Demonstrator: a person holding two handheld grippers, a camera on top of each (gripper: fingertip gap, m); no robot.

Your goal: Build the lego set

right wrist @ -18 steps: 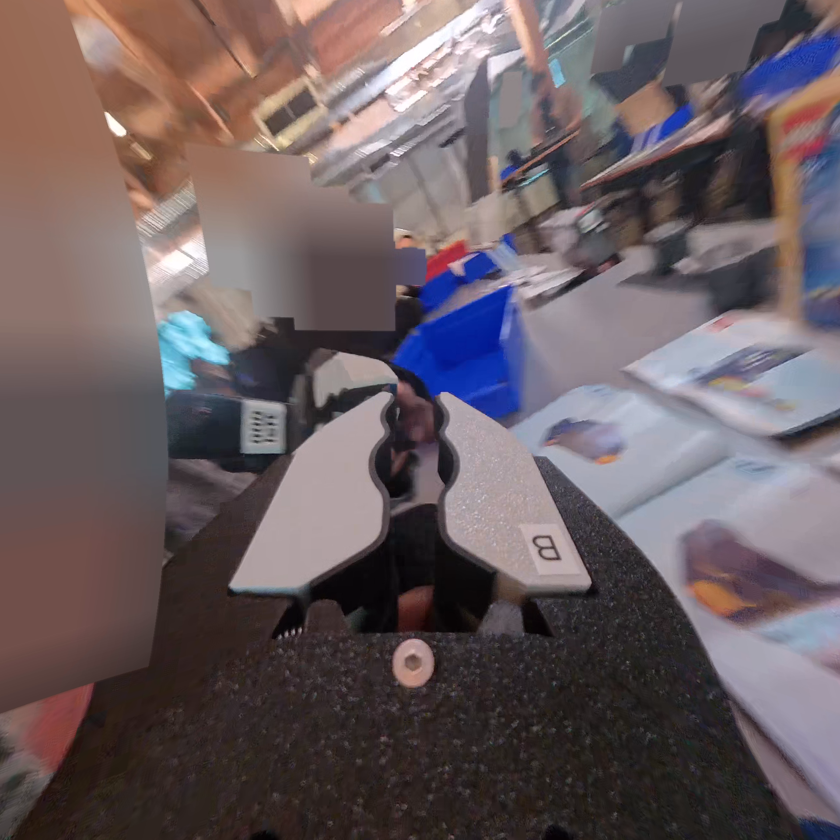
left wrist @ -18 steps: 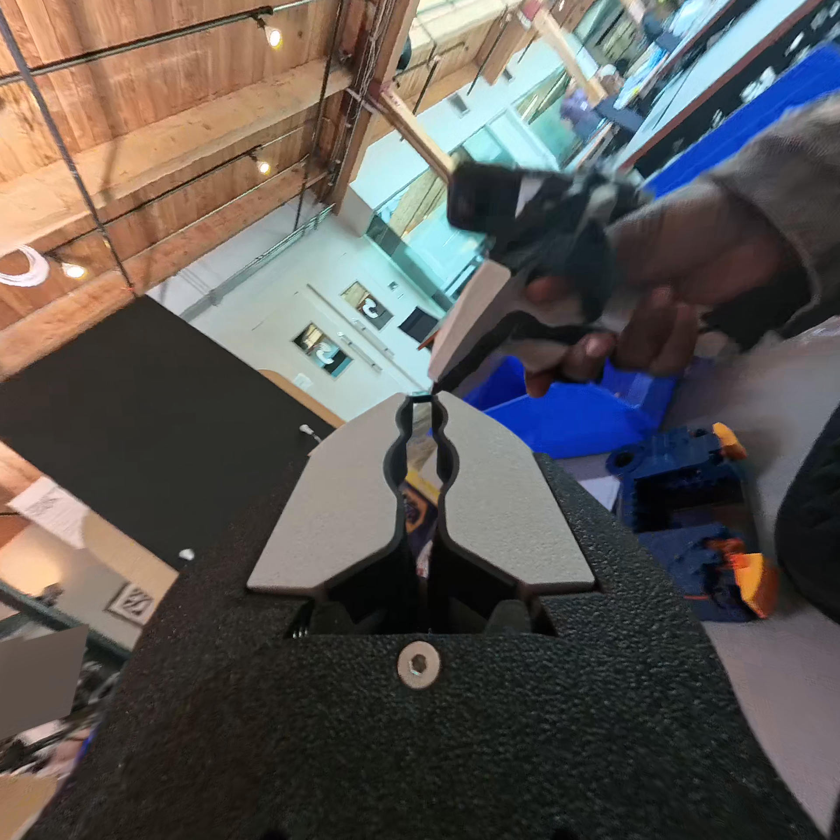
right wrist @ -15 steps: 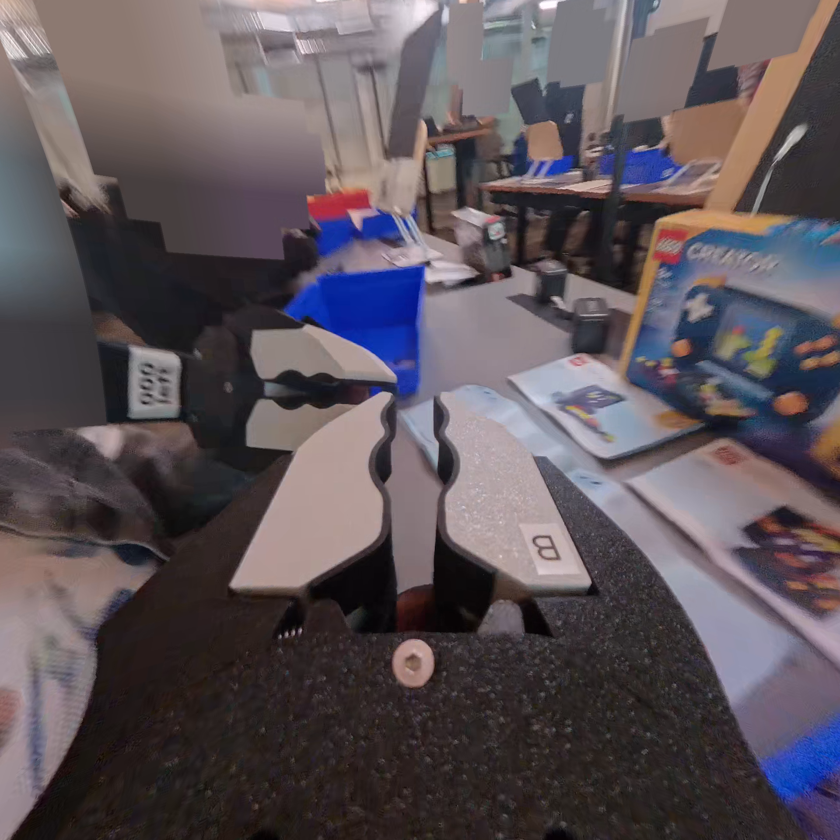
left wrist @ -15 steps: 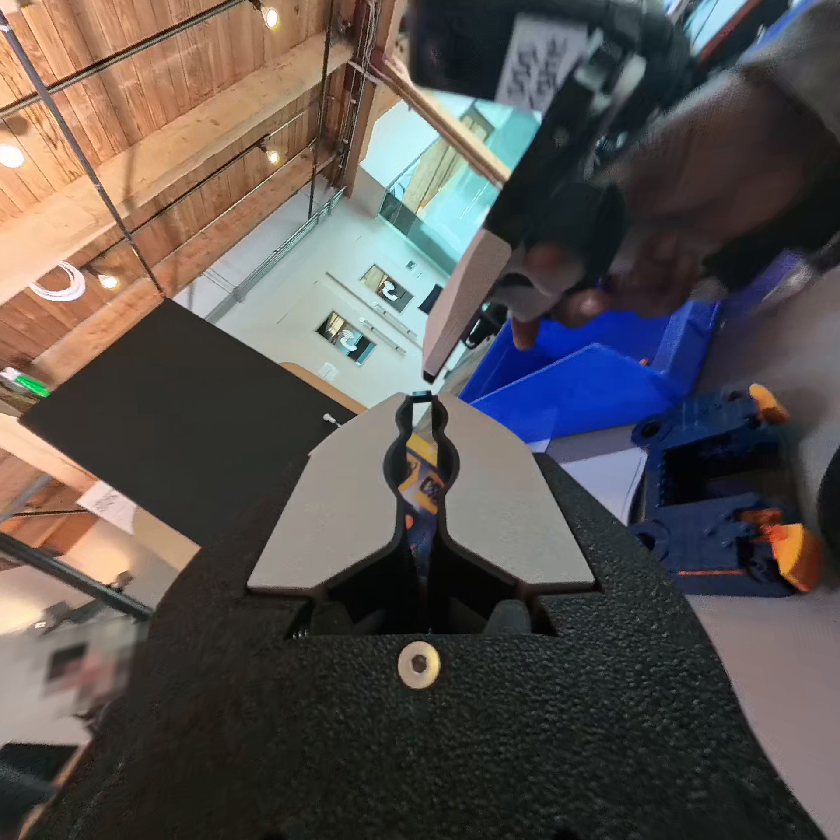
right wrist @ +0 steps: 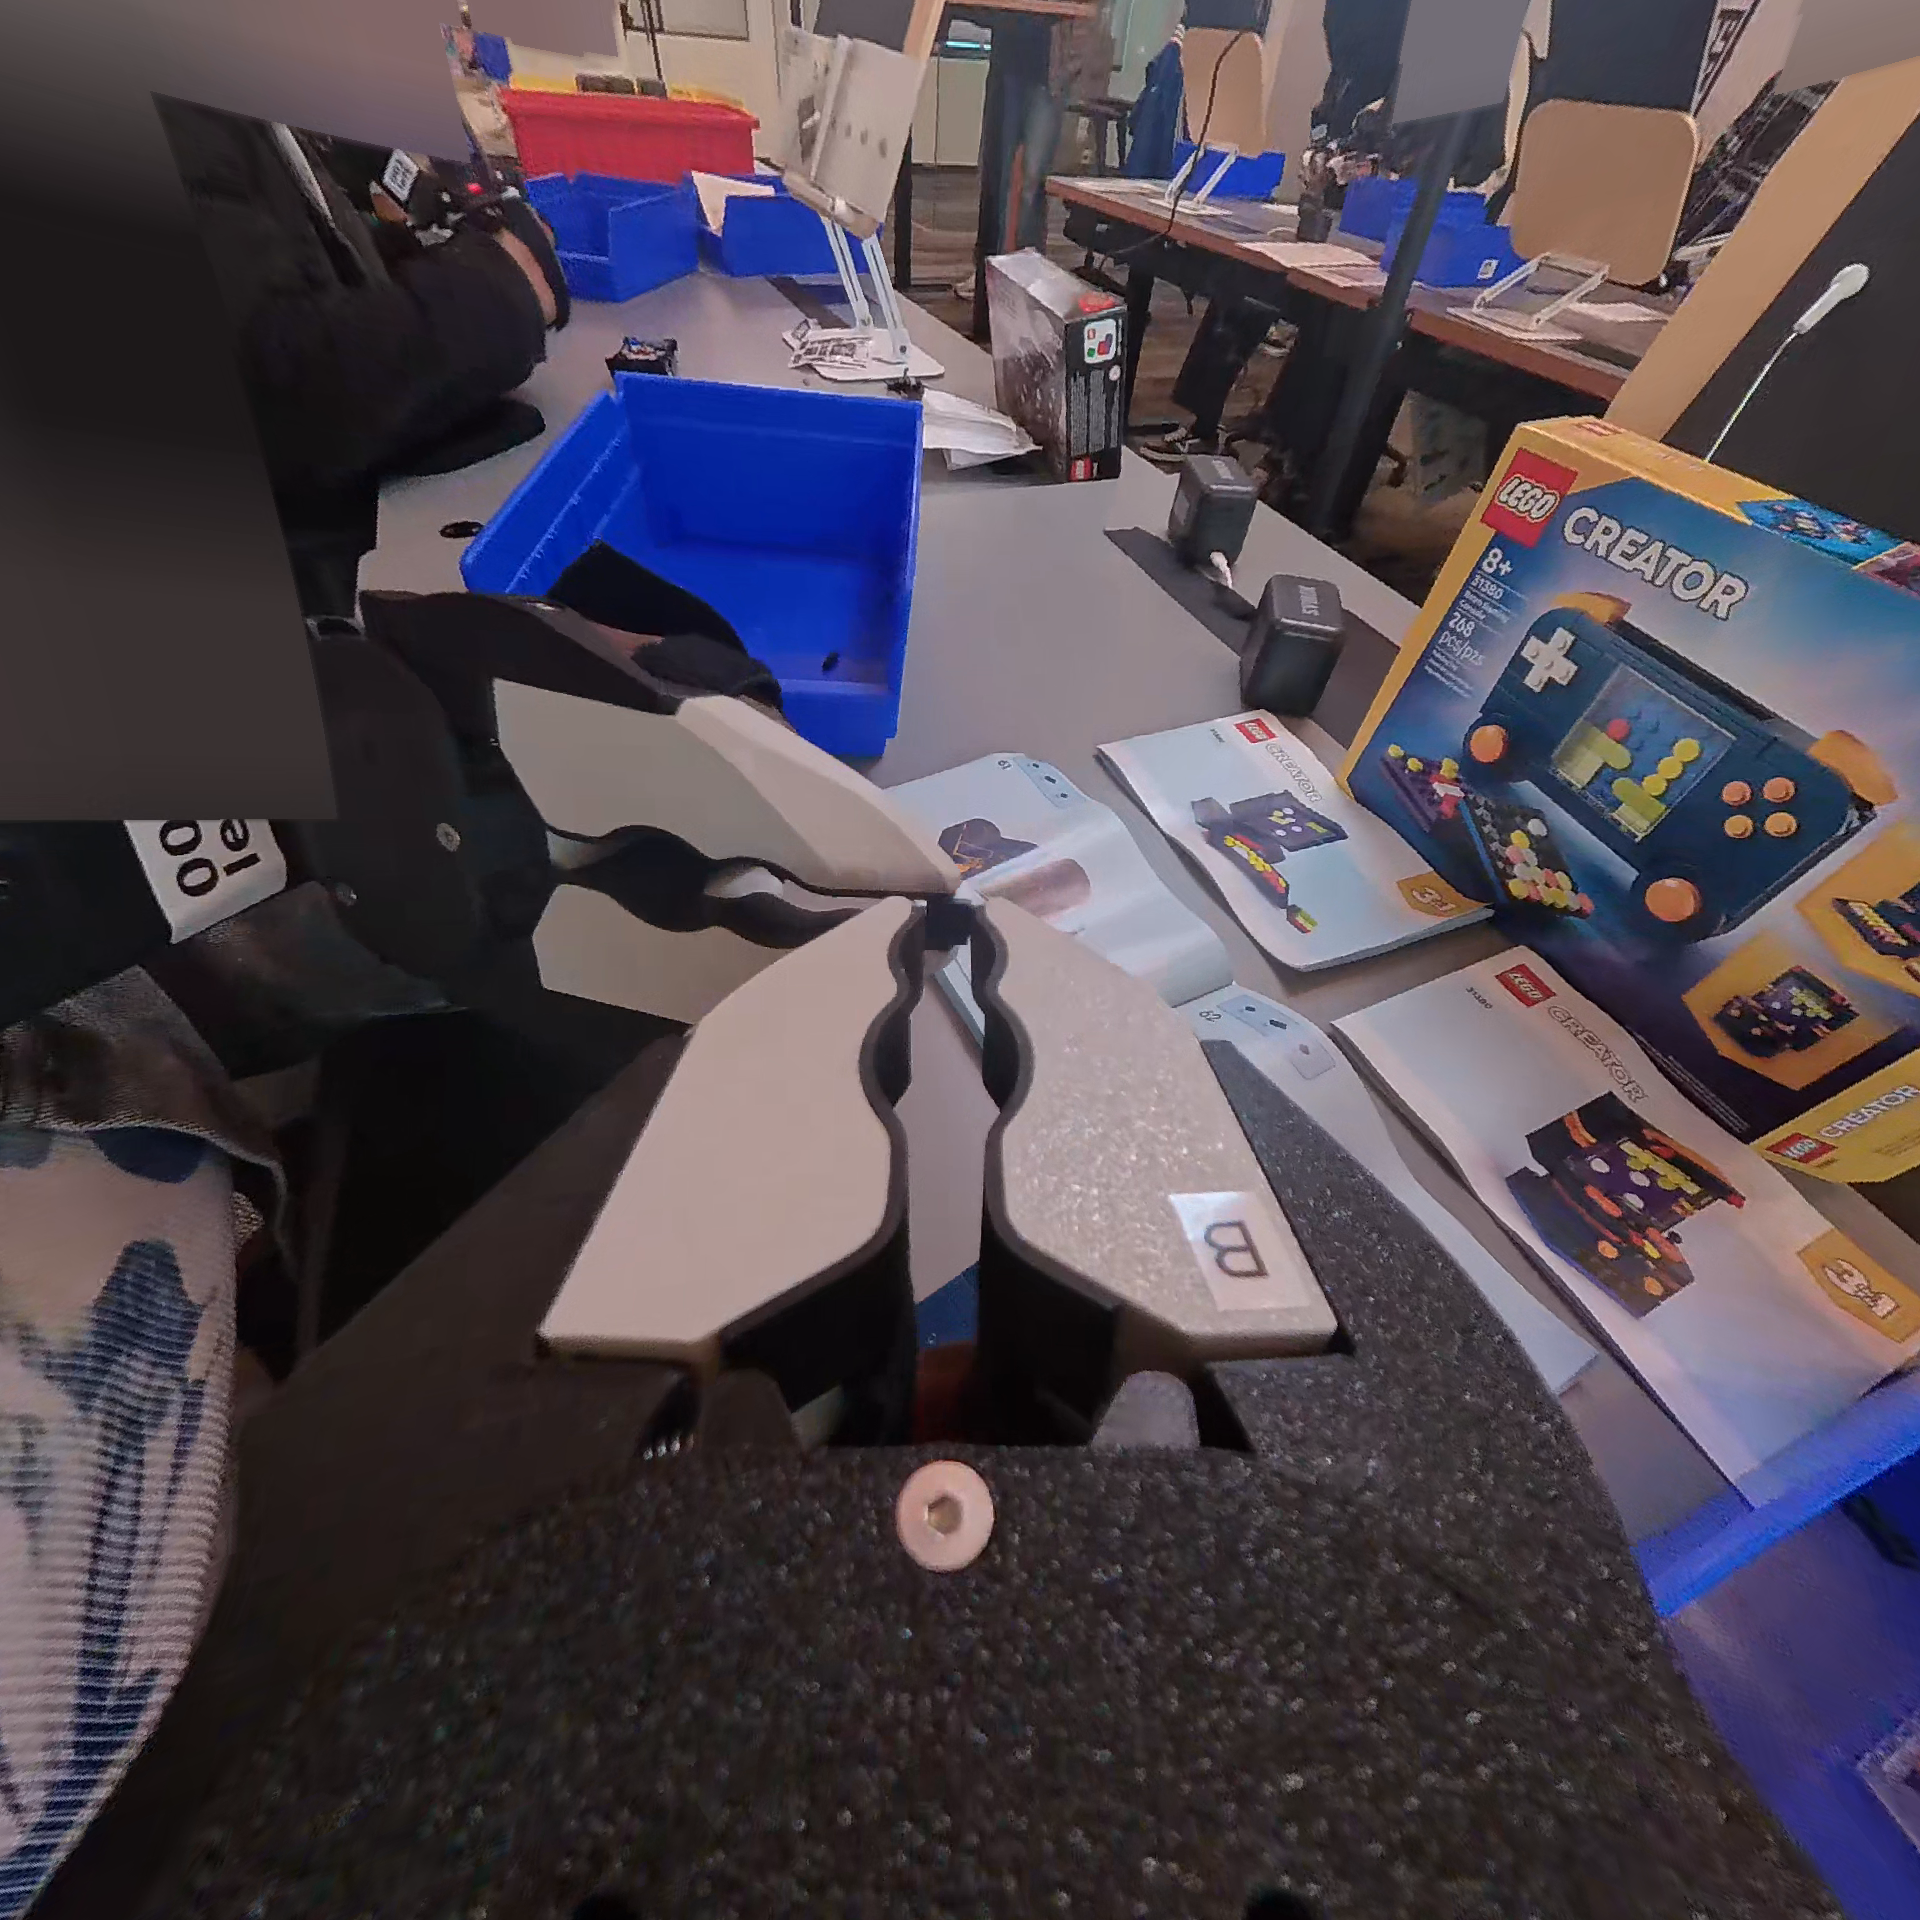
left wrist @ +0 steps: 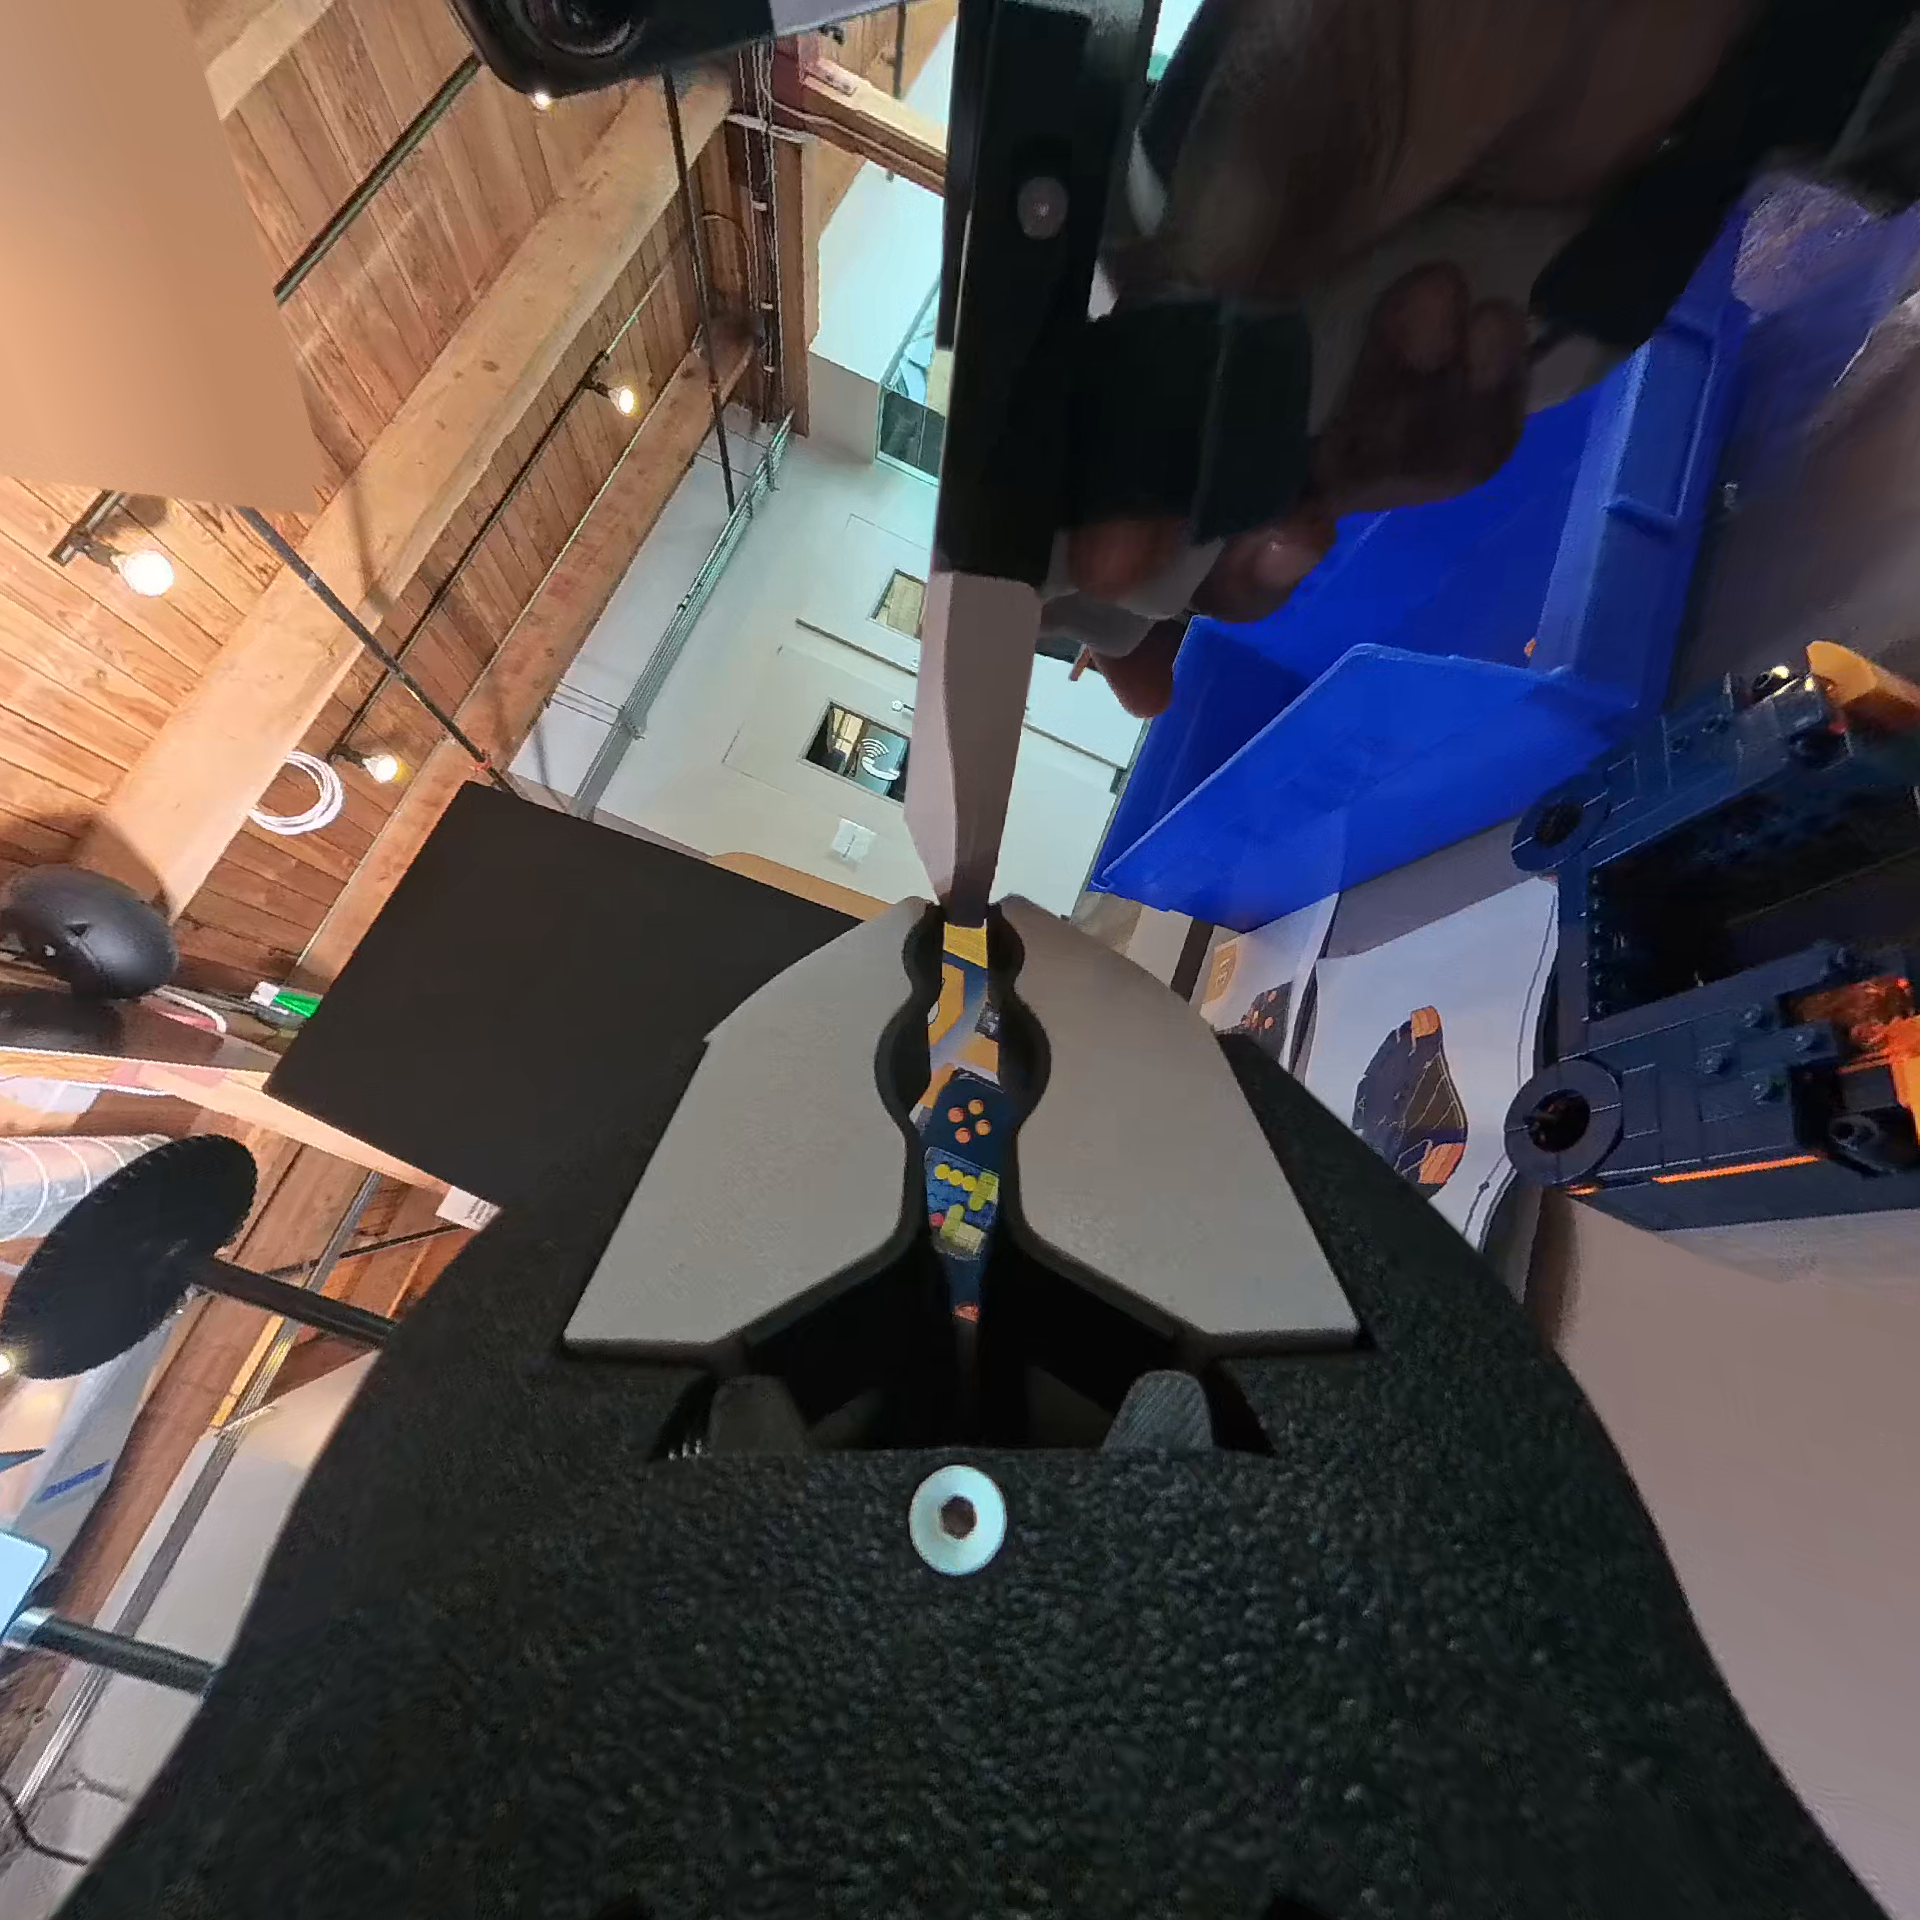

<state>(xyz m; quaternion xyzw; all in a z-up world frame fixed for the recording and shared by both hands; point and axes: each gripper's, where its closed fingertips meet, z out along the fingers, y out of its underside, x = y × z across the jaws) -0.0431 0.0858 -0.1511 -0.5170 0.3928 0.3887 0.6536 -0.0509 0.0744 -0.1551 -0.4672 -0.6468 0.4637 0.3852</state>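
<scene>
My left gripper [left wrist: 963, 914] and my right gripper [right wrist: 945, 912] meet tip to tip above the grey table. A small black piece [right wrist: 948, 927] sits between the right gripper's fingertips, and the left gripper [right wrist: 928, 888] comes in from the left with its tips closed on the same spot. In the left wrist view the right gripper [left wrist: 961, 894] hangs down from above, held by a hand [left wrist: 1403, 208]. The piece is too small to make out further. A dark blue Lego build with orange parts [left wrist: 1714, 935] lies on the table at the right.
A blue bin [right wrist: 727, 520] stands behind the grippers and also shows in the left wrist view [left wrist: 1403, 748]. The Lego box [right wrist: 1662, 748] stands at the right, with instruction booklets [right wrist: 1610, 1195] spread before it. Two black adapters [right wrist: 1294, 644] sit behind the booklets. A person's dark sleeve [right wrist: 395, 312] rests at the far left. My two grippers' fingertips are within a few centimetres of each other.
The right gripper has swung over and down until its tips meet the left gripper's tips, and its jaws have narrowed around the small piece. The left gripper has tilted a little.
</scene>
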